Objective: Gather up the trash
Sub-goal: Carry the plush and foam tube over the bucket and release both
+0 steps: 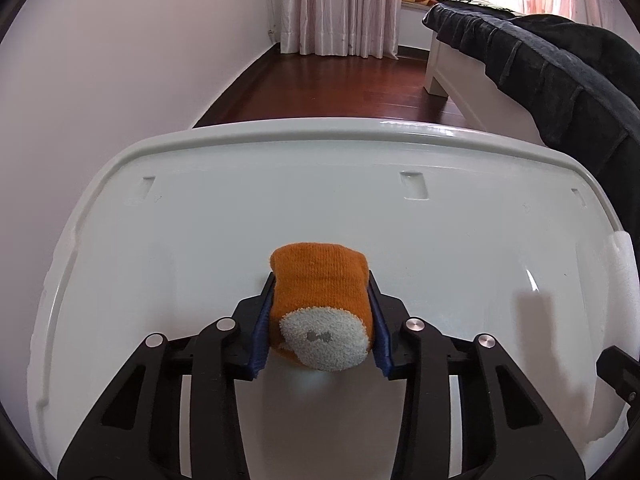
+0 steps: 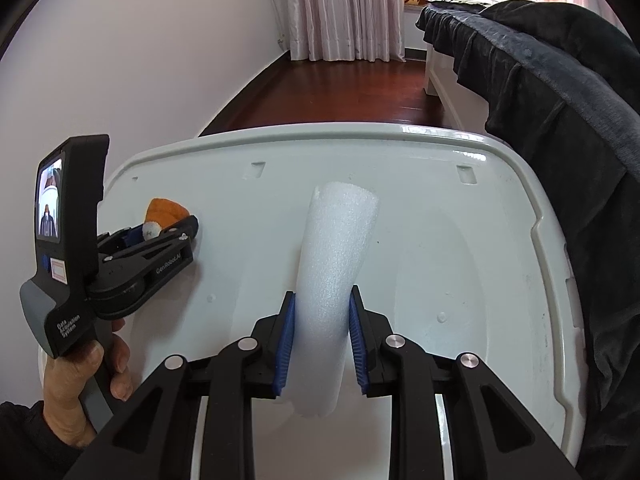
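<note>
My left gripper (image 1: 320,280) is shut on a rolled orange sock (image 1: 320,280) with a grey-white heel patch, held over the white plastic tray (image 1: 200,216). The left gripper (image 2: 188,226) and the sock (image 2: 164,210) also show in the right wrist view, at the tray's left. My right gripper (image 2: 322,300) is shut on a white foam tube (image 2: 340,248) that points forward over the tray (image 2: 440,240). The tube's end (image 1: 622,264) shows at the right edge of the left wrist view.
A dark blanket (image 2: 560,120) hangs over the bed just right of the tray. A white bed frame (image 1: 452,76), red-brown wood floor (image 1: 340,88) and pink curtains (image 1: 340,4) lie beyond. A white wall (image 1: 120,60) is on the left.
</note>
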### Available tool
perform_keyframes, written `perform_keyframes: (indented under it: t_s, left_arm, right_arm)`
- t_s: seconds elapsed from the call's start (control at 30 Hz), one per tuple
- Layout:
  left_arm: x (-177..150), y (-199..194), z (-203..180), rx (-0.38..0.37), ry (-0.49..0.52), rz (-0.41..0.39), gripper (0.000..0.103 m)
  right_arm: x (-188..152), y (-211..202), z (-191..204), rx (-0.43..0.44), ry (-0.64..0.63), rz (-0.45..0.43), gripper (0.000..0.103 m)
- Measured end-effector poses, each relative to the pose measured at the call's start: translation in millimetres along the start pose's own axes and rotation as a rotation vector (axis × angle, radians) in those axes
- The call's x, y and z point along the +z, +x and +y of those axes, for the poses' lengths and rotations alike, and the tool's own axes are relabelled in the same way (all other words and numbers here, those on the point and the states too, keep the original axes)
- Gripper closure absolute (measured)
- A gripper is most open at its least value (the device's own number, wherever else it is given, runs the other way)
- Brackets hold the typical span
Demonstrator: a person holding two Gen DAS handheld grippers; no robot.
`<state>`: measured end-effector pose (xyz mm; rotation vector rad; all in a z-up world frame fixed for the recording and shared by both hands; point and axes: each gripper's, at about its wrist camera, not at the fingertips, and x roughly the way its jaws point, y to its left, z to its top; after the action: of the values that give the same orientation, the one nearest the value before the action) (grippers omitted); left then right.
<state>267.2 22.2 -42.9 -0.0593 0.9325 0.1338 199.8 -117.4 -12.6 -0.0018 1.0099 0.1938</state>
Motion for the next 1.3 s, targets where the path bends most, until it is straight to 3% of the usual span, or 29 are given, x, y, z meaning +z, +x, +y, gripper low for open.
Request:
perform_keyframes:
  t_s: [0.37,0.53,0.93,1.1,1.3]
  left_arm:
    - [-32.5,-41.0,10.6,0.005,0.022,0.011,0.067]
    - [-54.8,-71.4,24.8,-0.020,-0.015,0.039,0.067]
    - [-153.3,-199.3,17.9,-0.159,0.078,0.027,0.067]
    - [-196.4,-224.2,10.8,-0.190,0.115,0.062,0.067]
    - [-240.2,-232.7,8.5,-0.212,0.127,0.137,0.067]
  right_arm:
    - [-7.9,-21.3,-1.4,0.049,0.018,-0.033,0.077]
    - [-24.8,-44.2,0.8,0.080,0.017,-0.072,0.077]
    - [-138.4,-148.3,21.9,0.192,-0.028,-0.145,0.076]
    - [-186.2,-177.9,21.9,0.195,-0.015,-0.118,0.074]
    - [-232.0,-181.4,33.0,0.175,-0.032,-0.031,0.074]
